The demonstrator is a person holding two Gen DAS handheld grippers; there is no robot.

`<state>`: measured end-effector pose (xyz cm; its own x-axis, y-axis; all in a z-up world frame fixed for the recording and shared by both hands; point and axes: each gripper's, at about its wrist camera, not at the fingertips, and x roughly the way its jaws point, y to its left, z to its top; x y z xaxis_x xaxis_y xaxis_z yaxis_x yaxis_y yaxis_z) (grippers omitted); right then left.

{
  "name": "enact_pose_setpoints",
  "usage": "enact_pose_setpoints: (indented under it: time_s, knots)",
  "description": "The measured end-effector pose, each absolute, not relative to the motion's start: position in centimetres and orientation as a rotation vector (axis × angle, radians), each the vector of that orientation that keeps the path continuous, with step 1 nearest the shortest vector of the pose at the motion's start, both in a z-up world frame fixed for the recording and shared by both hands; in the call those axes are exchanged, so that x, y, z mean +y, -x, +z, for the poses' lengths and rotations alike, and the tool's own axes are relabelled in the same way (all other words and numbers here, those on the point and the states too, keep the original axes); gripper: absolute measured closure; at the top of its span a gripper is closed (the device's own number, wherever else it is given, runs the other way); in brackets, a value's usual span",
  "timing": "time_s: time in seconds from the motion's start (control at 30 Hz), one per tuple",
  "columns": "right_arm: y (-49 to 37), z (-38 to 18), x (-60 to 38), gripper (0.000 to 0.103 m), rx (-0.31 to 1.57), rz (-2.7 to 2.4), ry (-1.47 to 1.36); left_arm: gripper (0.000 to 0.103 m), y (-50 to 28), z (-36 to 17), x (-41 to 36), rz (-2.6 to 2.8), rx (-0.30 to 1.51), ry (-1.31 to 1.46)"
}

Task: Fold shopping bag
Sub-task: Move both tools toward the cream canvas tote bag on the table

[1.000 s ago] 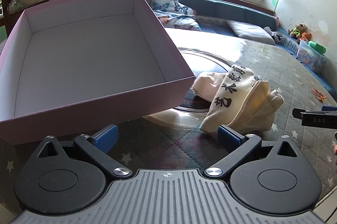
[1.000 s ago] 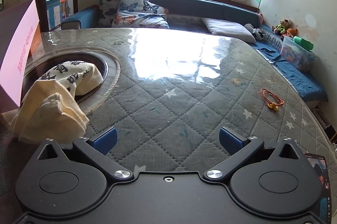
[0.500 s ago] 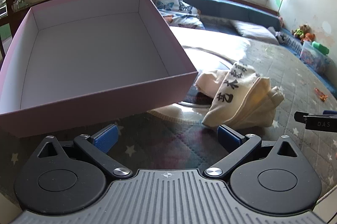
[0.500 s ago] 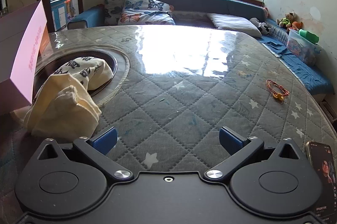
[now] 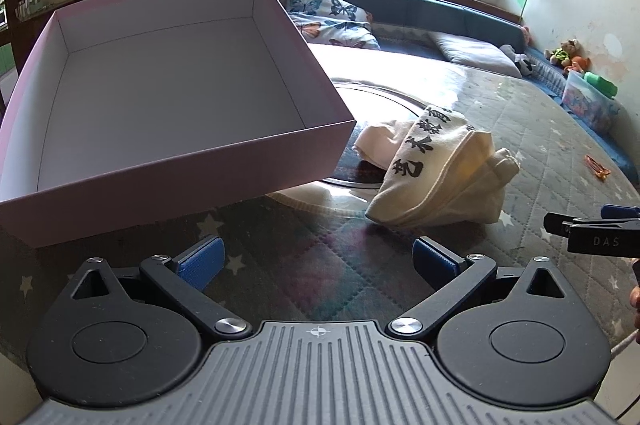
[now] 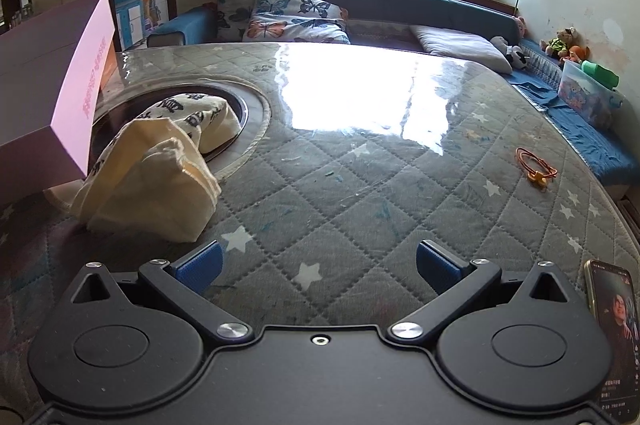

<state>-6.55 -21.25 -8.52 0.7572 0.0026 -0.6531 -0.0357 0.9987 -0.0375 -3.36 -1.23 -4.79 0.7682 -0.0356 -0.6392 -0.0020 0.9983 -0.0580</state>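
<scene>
Quilted surface (image 6: pixel 360 185), living room behind. Left gripper (image 5: pixel 316 257) and right gripper (image 6: pixel 318 261) both spread wide, holding nothing. Shopping bag (image 5: pixel 436 173) lies bunched ahead-right of left gripper, ahead-left of right; just beside pink box (image 5: pixel 168 97), partly over round inset. Both about equally near.

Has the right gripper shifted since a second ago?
Yes. The right gripper has pulled back and turned left: the phone entered its view, and the cloth bag sits nearer centre.

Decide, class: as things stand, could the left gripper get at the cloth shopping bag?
Probably yes. The left gripper is open, and bare table lies between it and the shopping bag; the pink box sits off to the side.
</scene>
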Motion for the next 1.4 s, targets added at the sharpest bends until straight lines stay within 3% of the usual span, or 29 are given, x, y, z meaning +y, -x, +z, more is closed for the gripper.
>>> enact_pose_setpoints:
  time_s: [1.4]
  knots:
    - [11.1,-9.0,-20.9,0.000,0.744,0.105,0.076,0.002,6.4,-5.8,-2.2,-0.020,0.743,0.013]
